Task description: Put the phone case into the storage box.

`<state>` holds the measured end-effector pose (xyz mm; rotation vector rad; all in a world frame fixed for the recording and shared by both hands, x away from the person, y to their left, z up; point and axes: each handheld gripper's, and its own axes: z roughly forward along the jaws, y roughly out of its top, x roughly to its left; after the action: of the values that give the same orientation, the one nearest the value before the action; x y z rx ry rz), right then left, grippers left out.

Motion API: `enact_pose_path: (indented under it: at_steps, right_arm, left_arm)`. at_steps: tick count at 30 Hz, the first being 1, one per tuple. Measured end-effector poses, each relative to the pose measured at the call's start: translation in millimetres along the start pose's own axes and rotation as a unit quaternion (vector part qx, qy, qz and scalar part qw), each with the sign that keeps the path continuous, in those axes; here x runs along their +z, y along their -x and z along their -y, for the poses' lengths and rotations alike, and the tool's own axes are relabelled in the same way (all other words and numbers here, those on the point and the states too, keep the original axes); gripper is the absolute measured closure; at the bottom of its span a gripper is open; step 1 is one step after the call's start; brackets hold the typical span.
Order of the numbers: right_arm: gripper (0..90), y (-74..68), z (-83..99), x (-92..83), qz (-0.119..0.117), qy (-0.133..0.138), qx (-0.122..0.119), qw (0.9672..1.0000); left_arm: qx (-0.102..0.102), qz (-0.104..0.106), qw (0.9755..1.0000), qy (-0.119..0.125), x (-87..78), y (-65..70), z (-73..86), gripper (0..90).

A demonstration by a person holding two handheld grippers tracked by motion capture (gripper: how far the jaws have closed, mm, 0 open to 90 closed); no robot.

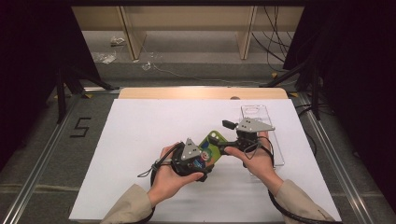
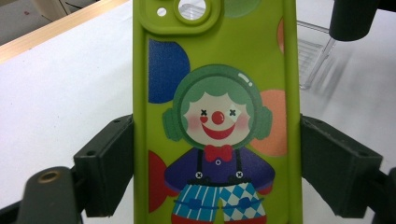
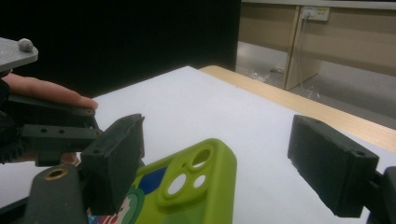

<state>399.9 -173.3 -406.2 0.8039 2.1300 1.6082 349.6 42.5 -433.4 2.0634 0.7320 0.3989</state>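
Observation:
A lime-green phone case (image 1: pixel 213 144) printed with a clown is held above the white sheet. In the left gripper view the case (image 2: pixel 217 93) stands lengthwise between the two black pads (image 2: pixel 109 165), which press on its long edges. My left gripper (image 1: pixel 204 157) is shut on its lower part. My right gripper (image 1: pixel 228 137) comes in from the right at the case's camera end. In the right gripper view its jaws stand wide apart, and the case's camera cut-out (image 3: pixel 194 175) lies low between them, apart from the right pad (image 3: pixel 331 165). The left gripper's body (image 3: pixel 46 133) is at that view's left.
A clear plastic tray (image 1: pixel 276 144) lies on the white sheet (image 1: pixel 140 140) under and behind the right hand; it is also in the left gripper view (image 2: pixel 317 56). The table's wooden far edge (image 1: pixel 201 92) runs beyond the sheet. Floor cables and stands lie farther back.

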Motion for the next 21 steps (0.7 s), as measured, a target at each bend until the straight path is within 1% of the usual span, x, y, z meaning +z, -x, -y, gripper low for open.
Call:
enact_pose_path:
  at_steps: [5, 21]
  right_arm:
    - [19.8, -0.4, 0.6, 2.1, -0.001, -0.003, 0.003, 1.0000]
    - [21.0, 0.2, 4.2, 6.4, -0.001, -0.013, 0.009, 0.9999]
  left_arm:
    - [0.003, 0.000, 1.0000, 0.000, 0.7, 2.2, 0.3, 16.5]
    - [0.003, 0.000, 1.0000, 0.005, -0.2, 4.1, -0.7, 16.5]
